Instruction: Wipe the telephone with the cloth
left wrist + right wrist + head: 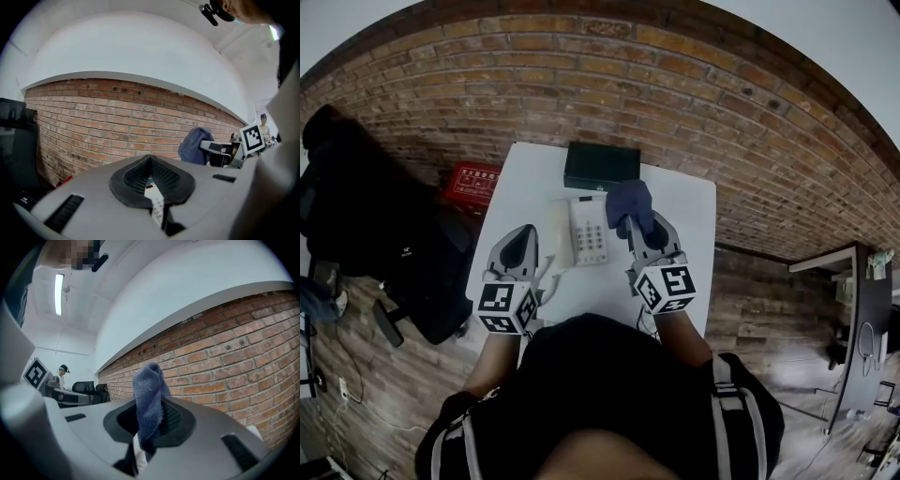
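Right gripper view: right gripper [151, 420] clamps the cloth [149, 392] — left gripper [151, 174] closed on nothing, beside the telephone [589, 231].

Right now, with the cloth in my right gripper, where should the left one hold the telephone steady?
Probably the handset: a long narrow bar lying along the left edge of the telephone, nearest the left gripper. Come from the left, jaws across its width, leaving the keypad free for the cloth.

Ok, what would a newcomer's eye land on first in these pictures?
The blue cloth pinched in the right gripper's jaws, held just right of the white telephone on the white table. Behind runs a red brick wall, with a black box at the table's far edge.
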A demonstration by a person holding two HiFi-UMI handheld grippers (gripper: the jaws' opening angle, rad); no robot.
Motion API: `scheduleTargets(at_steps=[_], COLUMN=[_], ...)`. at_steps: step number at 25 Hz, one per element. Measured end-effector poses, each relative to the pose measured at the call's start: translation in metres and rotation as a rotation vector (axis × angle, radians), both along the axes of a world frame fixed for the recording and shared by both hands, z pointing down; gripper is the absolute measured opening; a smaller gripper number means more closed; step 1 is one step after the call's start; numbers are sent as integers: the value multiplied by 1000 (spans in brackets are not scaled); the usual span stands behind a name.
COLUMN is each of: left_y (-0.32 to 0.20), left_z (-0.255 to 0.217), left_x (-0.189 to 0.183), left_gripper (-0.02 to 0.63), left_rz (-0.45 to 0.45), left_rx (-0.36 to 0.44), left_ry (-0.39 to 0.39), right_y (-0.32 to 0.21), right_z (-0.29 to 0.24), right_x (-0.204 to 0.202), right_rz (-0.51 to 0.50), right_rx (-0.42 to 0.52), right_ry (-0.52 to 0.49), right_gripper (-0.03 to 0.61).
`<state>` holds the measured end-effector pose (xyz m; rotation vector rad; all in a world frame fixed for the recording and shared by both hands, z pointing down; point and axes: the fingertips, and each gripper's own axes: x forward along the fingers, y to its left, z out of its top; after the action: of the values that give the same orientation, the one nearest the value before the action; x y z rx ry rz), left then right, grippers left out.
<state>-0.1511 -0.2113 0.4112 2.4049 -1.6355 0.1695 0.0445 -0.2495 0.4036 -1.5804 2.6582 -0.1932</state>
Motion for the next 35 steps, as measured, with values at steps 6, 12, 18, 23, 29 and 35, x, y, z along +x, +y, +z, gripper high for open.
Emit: scheduleTargets(at_steps=[6, 12, 18, 23, 29, 35], left_y=[-4, -1, 0, 6, 12, 15], left_z=[4, -6, -9, -1, 14, 15], left_x=[-1, 9, 16, 34, 51, 55], left_gripper=[-3, -3, -3, -3, -4, -3], left_rz=[14, 82, 127, 218, 287, 312], left_rx=[-7, 28, 25, 20, 34, 50], left_ry=[1, 59, 120, 51, -156, -181], right_y=[-4, -4, -4, -4, -3, -3], right_z=[1, 7, 6, 10, 10, 10], right_x=[0, -5, -4, -3, -7, -9], right_rz=[-4, -14, -18, -18, -33, -46], right_rx=[-4, -22, -24, -32, -32, -29], right_ry=[4, 3, -3, -6, -4, 0], right_gripper=[41, 41, 41, 41, 40, 41])
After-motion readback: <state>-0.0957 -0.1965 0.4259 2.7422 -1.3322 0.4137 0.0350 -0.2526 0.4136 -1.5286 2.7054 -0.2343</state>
